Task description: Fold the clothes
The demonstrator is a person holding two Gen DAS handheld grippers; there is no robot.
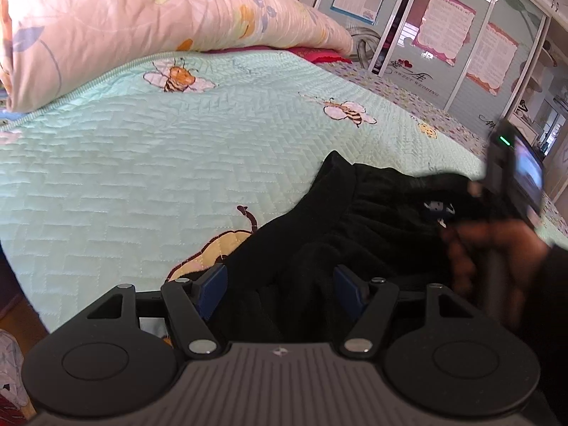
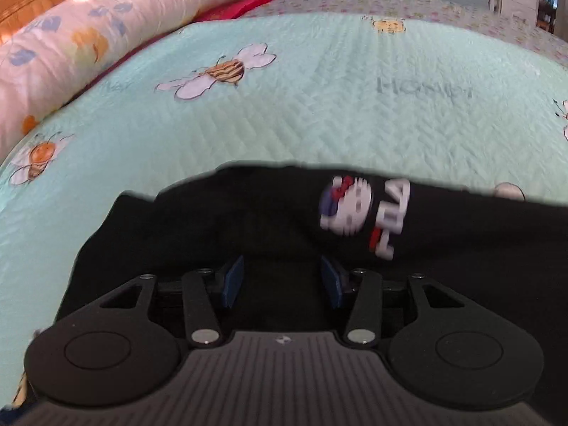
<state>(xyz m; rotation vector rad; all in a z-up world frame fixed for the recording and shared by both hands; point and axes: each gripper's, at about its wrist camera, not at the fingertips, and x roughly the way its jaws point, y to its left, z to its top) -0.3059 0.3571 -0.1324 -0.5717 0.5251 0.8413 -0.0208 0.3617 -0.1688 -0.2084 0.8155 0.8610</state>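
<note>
left gripper: jaws were seen partly apart, blue pads either side of black cloth; whether the pads pressed on it could not be told.
right gripper: jaws were seen partly apart, pads standing clear of the dark cloth under and between them; no grip was made out. In the left wrist view it was seen blurred, ahead and to the right of the left gripper, held in a hand.
garment: black, rumpled, was spread just ahead of and under both grippers on the bed; one fold reached between the left jaws.
print: a white cartoon face with a red bow and white letters was seen on the garment, ahead and right of the right gripper; blurred.
bedspread: pale green, quilted, with bees, was stretched ahead of both grippers and left of the garment.
duvet: pink, floral, was rolled far ahead and left.
wardrobe doors: with posters, far ahead and right of the left gripper.
</note>
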